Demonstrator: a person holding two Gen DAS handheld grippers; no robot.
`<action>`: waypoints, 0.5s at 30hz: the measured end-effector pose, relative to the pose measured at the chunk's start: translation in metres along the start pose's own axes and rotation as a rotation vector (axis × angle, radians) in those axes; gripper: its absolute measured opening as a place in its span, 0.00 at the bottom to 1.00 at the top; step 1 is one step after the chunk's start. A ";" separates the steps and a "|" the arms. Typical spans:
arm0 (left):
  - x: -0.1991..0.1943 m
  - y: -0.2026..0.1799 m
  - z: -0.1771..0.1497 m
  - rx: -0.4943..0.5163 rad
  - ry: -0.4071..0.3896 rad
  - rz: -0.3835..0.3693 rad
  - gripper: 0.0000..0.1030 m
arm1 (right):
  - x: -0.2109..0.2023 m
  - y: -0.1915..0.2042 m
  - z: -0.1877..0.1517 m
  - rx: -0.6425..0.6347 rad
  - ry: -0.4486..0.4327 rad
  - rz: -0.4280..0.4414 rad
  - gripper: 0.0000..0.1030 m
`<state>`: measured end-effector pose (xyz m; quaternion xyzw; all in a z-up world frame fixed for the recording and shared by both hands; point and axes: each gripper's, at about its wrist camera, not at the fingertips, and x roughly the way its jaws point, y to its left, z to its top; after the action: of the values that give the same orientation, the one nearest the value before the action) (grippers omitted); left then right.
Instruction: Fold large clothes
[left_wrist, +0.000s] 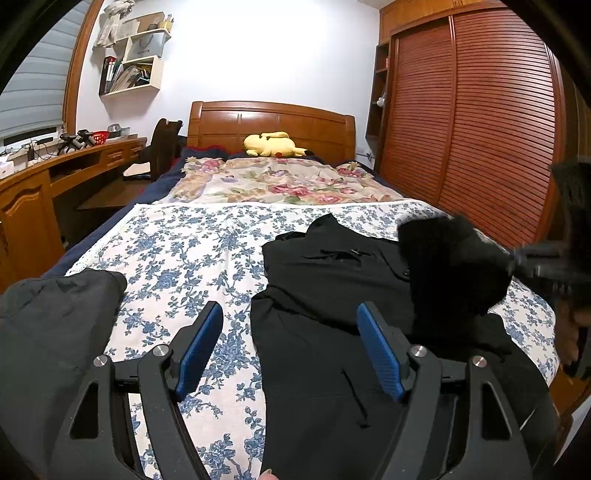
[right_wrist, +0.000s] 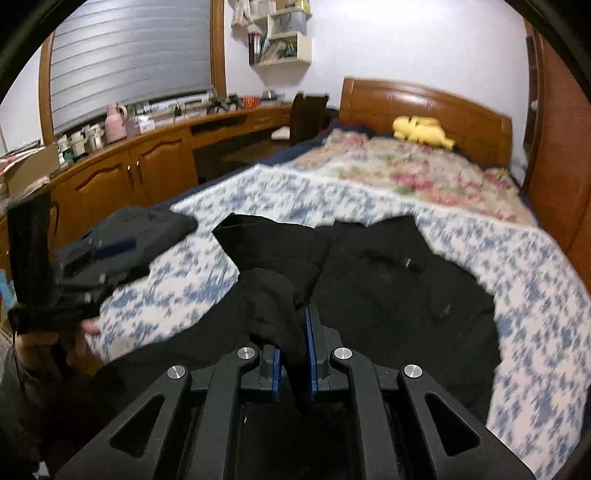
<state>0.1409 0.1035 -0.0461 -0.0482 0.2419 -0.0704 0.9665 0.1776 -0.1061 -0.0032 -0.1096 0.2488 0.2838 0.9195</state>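
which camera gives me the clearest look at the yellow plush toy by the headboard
The left wrist view: the yellow plush toy lies sharp and centred against the wooden headboard. The right wrist view shows it too, but blurred and off to the right.

Black jacket (left_wrist: 332, 295). Dark grey garment (left_wrist: 55, 314). Bedsheet (left_wrist: 192, 251): white, blue flower print. Quilt (left_wrist: 280, 181): cream, pink roses, green leaves. Yellow plush toy (left_wrist: 273, 144). Reddish-brown headboard (left_wrist: 269, 122) and slatted wardrobe (left_wrist: 469, 125). Gripper pads (left_wrist: 199, 350) blue.
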 end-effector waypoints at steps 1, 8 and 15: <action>0.000 -0.001 0.000 0.003 0.002 0.001 0.74 | 0.004 0.002 -0.005 0.006 0.021 0.008 0.13; -0.001 -0.005 0.000 0.016 -0.004 -0.008 0.74 | 0.018 0.010 -0.033 0.043 0.131 0.097 0.37; 0.004 -0.014 -0.003 0.035 0.011 -0.015 0.74 | 0.012 0.005 -0.037 0.039 0.152 0.116 0.48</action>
<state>0.1414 0.0891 -0.0484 -0.0328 0.2455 -0.0818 0.9654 0.1686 -0.1097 -0.0414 -0.0984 0.3293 0.3225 0.8820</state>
